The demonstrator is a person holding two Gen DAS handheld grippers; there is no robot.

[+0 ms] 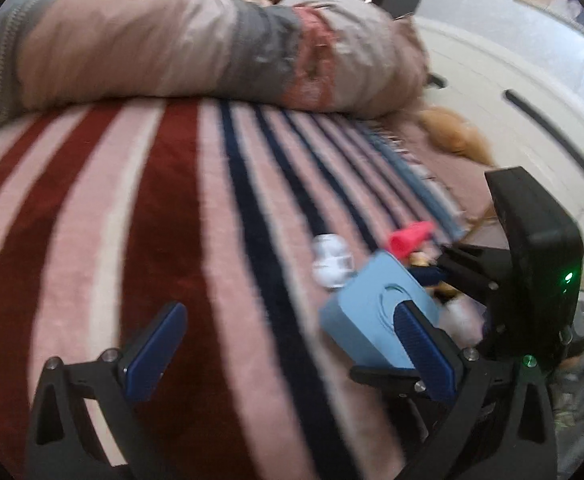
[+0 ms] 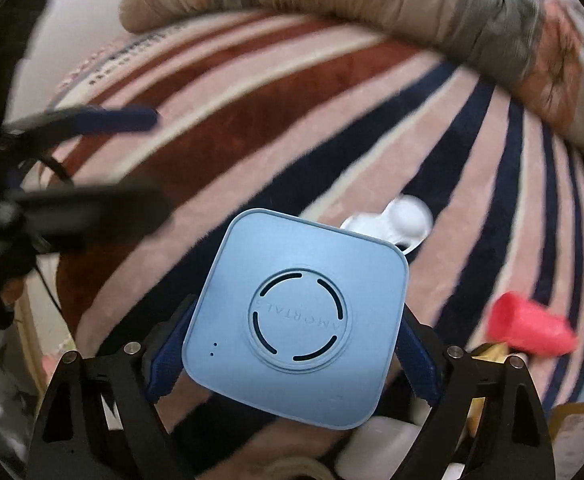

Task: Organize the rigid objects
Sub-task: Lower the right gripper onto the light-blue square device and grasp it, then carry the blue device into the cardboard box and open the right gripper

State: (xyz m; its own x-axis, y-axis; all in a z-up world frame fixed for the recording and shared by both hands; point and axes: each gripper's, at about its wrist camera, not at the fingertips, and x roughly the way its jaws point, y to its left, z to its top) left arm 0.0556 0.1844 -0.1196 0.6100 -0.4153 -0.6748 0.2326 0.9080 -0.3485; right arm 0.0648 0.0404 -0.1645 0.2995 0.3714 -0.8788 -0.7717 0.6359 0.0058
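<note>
My right gripper [image 2: 292, 352] is shut on a light blue square box [image 2: 296, 316] with a round ring mark on its top, and holds it above the striped blanket [image 2: 251, 120]. The box also shows in the left wrist view [image 1: 372, 316], partly behind my left gripper's right finger. My left gripper [image 1: 292, 344] is open and empty over the blanket [image 1: 131, 220]. A white rounded object [image 2: 404, 220] lies on the blanket just past the box; it also shows in the left wrist view [image 1: 332, 260]. A pink cup [image 2: 528, 328] lies on its side to the right, also in the left wrist view [image 1: 410, 238].
A rolled quilt [image 1: 191, 48] lies across the far side of the bed. A white wardrobe [image 1: 512, 92] stands to the right. A white container [image 2: 380, 448] and a cardboard piece [image 2: 580, 428] sit below the right gripper. The left gripper [image 2: 71, 160] appears blurred in the right wrist view.
</note>
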